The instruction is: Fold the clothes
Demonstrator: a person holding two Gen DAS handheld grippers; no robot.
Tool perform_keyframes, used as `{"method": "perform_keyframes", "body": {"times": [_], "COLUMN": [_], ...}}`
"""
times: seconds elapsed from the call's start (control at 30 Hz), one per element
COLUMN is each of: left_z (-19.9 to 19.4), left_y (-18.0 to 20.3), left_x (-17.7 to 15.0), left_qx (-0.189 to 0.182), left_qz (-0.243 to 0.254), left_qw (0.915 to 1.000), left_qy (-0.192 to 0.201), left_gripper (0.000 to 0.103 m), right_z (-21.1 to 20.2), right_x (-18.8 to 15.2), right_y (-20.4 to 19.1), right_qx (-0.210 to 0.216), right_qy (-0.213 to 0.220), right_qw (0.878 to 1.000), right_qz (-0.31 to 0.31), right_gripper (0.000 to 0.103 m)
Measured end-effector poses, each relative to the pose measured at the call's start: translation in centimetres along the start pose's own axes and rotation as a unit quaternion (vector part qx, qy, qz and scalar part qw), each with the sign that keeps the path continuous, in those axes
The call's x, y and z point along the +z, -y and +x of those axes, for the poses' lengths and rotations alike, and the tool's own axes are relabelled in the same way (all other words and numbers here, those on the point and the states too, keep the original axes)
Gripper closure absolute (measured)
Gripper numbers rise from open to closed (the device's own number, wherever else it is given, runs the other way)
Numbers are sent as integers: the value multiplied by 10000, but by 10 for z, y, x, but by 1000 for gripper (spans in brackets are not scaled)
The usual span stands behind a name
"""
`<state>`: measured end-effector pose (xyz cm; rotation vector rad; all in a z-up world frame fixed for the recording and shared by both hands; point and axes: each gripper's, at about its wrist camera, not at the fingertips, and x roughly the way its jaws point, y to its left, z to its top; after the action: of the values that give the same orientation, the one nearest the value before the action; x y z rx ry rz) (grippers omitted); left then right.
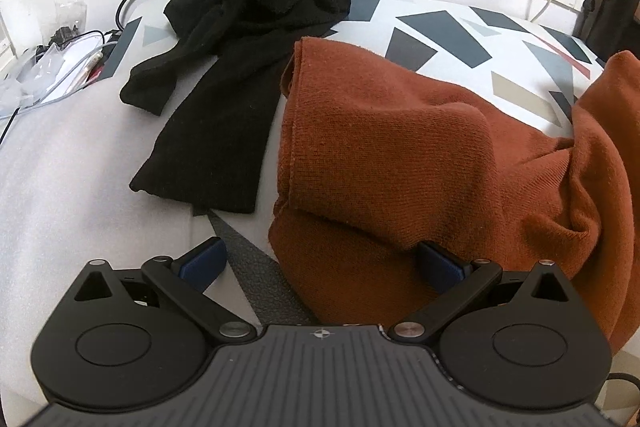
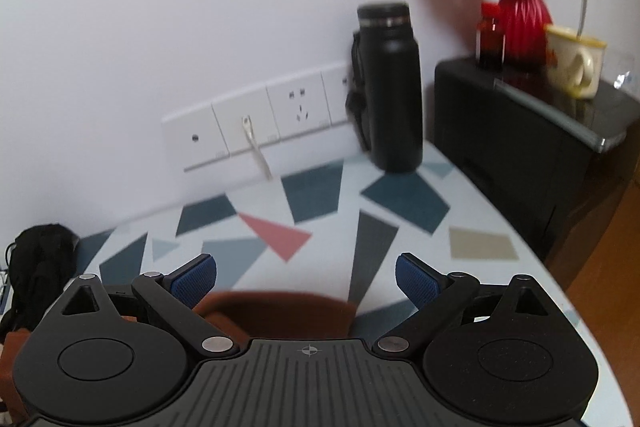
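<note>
A rust-orange sweater lies rumpled on the patterned table, one folded sleeve toward the left. A black garment sits bunched behind it, one long part trailing toward me. My left gripper is open at the sweater's near corner: the right pad touches the fold, while the left pad is over bare table. In the right wrist view my right gripper is open above the table, with an edge of the orange sweater low between its fingers. The black garment shows at far left.
A black bottle stands by the wall sockets, with a cable plugged in. A black cabinet at the right carries a red vase and a mug. Cables and clutter lie at the table's left end.
</note>
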<state>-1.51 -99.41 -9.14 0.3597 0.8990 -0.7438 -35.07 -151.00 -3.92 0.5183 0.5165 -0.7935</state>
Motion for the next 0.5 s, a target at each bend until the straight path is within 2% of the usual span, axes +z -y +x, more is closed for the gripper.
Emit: {"method": "perform_keyframes", "body": {"times": [0.33,0.5], "left_z": [-2,-16], "left_y": [3,12], "left_x": [-4,-3], "left_qx": [92,284], "left_qz": [-72,211], "left_qw": [9998,9987], "left_qy": [184,359], "left_gripper": [0,1], "right_z": [15,27], "right_x": [-12,-18], "right_y": [5,12], "right_qx": [42,27], "right_qy": [-221,-331], "right_qw": [9995,9992], "right_qz": [-203,-239], "right_gripper": [8,8]}}
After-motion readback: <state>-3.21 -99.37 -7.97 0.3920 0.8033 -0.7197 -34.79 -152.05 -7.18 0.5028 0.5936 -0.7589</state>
